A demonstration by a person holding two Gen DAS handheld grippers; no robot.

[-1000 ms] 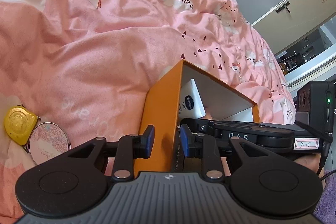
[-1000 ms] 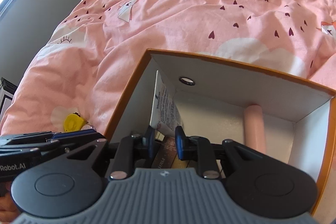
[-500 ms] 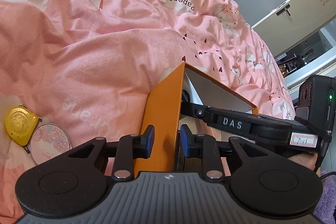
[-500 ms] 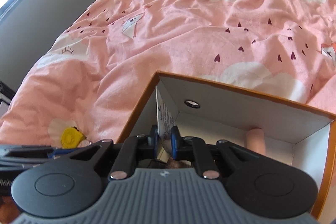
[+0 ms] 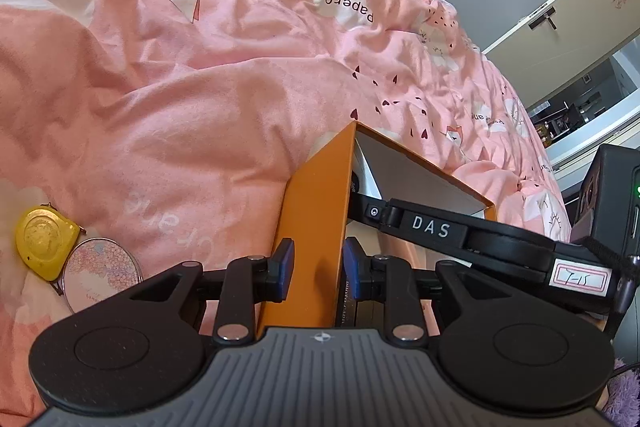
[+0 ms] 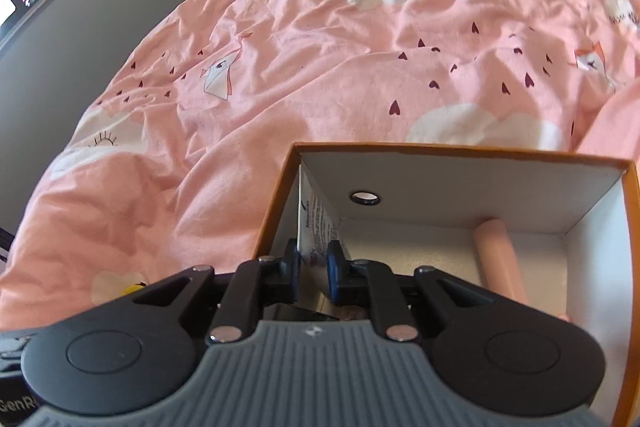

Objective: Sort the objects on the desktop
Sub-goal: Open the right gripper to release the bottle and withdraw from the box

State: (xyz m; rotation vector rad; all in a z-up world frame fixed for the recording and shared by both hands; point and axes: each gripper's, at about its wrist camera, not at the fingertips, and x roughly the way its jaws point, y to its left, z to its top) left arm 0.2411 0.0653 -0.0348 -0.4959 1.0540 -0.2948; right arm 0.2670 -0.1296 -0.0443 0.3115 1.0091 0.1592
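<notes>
An orange box (image 5: 316,223) with a white inside stands on the pink bed cover. My left gripper (image 5: 318,267) is shut on the box's left wall, one finger outside, one inside. My right gripper (image 6: 312,273) reaches into the box (image 6: 460,149) from above and is shut on a white printed tube (image 6: 318,231) that leans in the box's left corner. A pale pink cylinder (image 6: 498,259) lies on the box floor at the right. The right gripper's body (image 5: 472,239) shows across the box in the left wrist view.
A yellow tape measure (image 5: 44,241) and a round pink compact (image 5: 100,275) lie on the cover left of the box. A dark book spine (image 5: 352,303) sits inside the box by my left finger. Door and wardrobe stand far right.
My right gripper has closed on the white tube and risen, pulling back from the box floor. The left gripper keeps its hold on the box wall.
</notes>
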